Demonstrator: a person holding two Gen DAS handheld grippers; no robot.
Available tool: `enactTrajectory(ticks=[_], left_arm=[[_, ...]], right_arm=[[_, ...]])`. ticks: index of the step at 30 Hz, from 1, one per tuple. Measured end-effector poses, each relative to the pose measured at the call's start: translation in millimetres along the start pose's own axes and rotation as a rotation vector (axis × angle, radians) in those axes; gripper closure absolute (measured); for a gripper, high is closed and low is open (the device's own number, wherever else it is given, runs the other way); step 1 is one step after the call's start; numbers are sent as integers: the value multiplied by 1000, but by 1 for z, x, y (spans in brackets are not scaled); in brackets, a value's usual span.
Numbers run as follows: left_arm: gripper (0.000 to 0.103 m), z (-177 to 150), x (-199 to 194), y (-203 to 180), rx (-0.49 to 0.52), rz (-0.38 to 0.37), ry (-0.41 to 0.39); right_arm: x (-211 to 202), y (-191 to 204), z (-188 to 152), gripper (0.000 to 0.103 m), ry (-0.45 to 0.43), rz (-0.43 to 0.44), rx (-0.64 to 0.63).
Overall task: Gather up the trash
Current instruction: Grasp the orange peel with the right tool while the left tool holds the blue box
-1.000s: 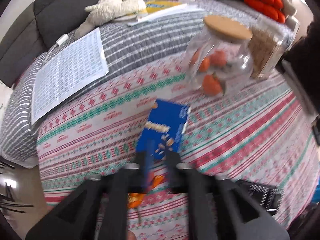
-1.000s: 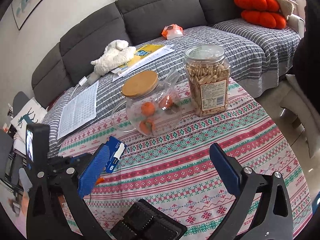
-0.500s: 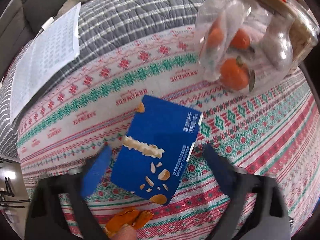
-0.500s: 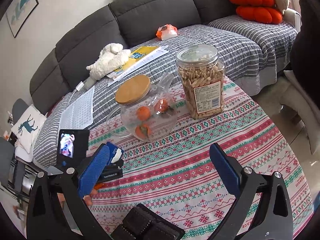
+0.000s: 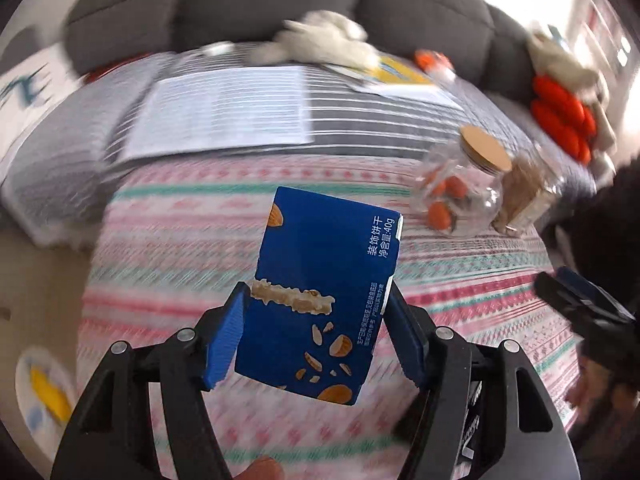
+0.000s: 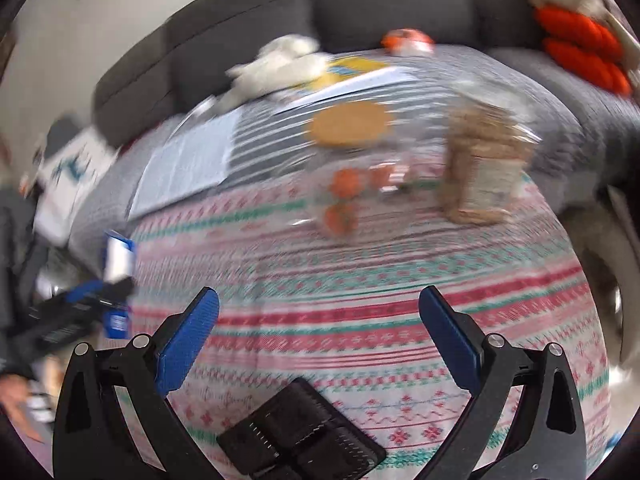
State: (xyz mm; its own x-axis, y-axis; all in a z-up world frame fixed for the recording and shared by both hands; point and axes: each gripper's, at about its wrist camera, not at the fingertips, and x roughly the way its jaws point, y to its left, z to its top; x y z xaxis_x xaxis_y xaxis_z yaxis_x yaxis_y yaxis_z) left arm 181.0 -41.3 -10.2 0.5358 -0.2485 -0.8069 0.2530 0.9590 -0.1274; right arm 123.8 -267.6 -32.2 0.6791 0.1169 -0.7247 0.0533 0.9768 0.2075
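My left gripper (image 5: 316, 332) is shut on a blue biscuit box (image 5: 324, 292) with white Chinese print, held up above the patterned tablecloth (image 5: 168, 264). The box (image 6: 116, 256) and the left gripper (image 6: 76, 308) also show at the far left of the right wrist view. My right gripper (image 6: 320, 336) is open and empty above the tablecloth (image 6: 360, 292). A black ridged plastic tray (image 6: 300, 440) lies on the cloth just below the right gripper. The right gripper (image 5: 580, 300) appears at the right edge of the left wrist view.
A glass jar with a cork lid and oranges (image 6: 352, 160) and a jar of biscuit sticks (image 6: 484, 168) stand at the table's far side. Behind is a grey sofa (image 5: 280, 4) with papers (image 5: 224, 112), a plush toy (image 5: 328, 40) and orange cushions (image 5: 560, 116).
My left gripper closed on the blue box and lifted it off the table. Both views have swung and are blurred with motion. The right gripper stays open.
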Motion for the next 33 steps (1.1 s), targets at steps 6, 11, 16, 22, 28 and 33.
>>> enactTrajectory(ticks=[6, 11, 16, 22, 28, 33], left_arm=[[38, -52, -34, 65, -140, 74, 43], [38, -60, -57, 104, -168, 75, -3], [37, -66, -61, 129, -189, 79, 3], [37, -74, -67, 148, -200, 85, 5], [37, -74, -64, 152, -213, 71, 18], [37, -75, -64, 147, -206, 68, 14]], right_arm=[[32, 92, -11, 7, 3, 36, -451], [77, 148, -31, 18, 77, 71, -813], [120, 172, -35, 39, 227, 137, -957], [148, 175, -30, 50, 302, 205, -969], [154, 172, -21, 65, 322, 245, -893], [138, 158, -26, 70, 297, 218, -826]])
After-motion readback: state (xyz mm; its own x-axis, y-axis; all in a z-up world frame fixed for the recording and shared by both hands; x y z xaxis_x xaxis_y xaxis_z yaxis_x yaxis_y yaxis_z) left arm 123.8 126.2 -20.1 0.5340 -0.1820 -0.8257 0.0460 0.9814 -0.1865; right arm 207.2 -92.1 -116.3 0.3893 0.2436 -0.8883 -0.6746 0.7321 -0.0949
